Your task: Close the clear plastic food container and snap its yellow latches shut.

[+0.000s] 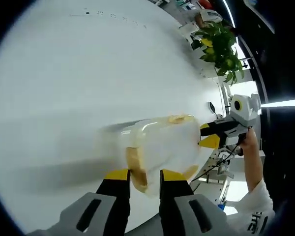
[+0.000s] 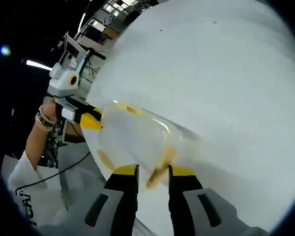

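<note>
Left gripper (image 1: 145, 173), yellow-tipped jaws parted, straddles the near end of the clear plastic food container (image 1: 162, 147) on the round white table (image 1: 64, 73). Right gripper (image 2: 153, 170) likewise spread at the opposite end, a yellow latch (image 2: 157, 174) between its jaws. Container's long axis runs gripper to gripper; both equally near. Motion-blurred; contact unclear.

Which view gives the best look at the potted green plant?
The left gripper view: the potted plant stands near the far edge of the white table, its leaves fairly sharp despite the motion blur on the clear container. In the right gripper view I cannot make out any plant.
</note>
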Demonstrator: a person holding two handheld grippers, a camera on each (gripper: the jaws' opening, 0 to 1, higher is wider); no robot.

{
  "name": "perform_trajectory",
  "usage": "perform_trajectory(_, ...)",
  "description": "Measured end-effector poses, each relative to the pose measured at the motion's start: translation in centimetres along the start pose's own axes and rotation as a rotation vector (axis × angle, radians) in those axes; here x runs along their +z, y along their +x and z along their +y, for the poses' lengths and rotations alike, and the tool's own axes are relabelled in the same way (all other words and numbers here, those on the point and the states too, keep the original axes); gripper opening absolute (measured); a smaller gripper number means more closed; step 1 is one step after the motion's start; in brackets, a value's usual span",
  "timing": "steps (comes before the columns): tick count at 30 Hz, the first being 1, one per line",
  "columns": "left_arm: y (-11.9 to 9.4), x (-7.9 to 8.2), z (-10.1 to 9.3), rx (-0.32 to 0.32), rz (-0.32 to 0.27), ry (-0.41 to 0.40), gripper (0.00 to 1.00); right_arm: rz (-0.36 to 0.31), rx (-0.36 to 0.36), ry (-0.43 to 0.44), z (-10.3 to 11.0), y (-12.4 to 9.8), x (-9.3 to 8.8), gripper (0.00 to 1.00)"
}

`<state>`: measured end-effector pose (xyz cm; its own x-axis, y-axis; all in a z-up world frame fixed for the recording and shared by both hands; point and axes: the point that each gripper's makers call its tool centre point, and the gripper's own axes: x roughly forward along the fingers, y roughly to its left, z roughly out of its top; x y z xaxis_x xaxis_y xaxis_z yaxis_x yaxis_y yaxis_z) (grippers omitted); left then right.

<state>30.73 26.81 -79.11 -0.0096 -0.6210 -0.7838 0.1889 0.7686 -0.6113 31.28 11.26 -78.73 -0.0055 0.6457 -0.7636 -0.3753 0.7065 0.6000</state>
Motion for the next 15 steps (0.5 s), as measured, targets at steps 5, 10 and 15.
perform_trajectory(5, 0.07, 0.03, 0.20, -0.026, -0.007, -0.042, 0.14, 0.008, -0.001, -0.005, 0.13, -0.05, -0.34, 0.19)
perform_trajectory(10, 0.12, 0.07, 0.17, -0.045, -0.009, -0.064, 0.14, 0.016, 0.000, -0.003, 0.13, -0.13, -0.72, 0.19)
perform_trajectory(15, 0.13, 0.12, 0.10, -0.031, -0.003, -0.065, 0.13, 0.021, -0.007, 0.002, 0.23, -0.01, -0.86, 0.20)
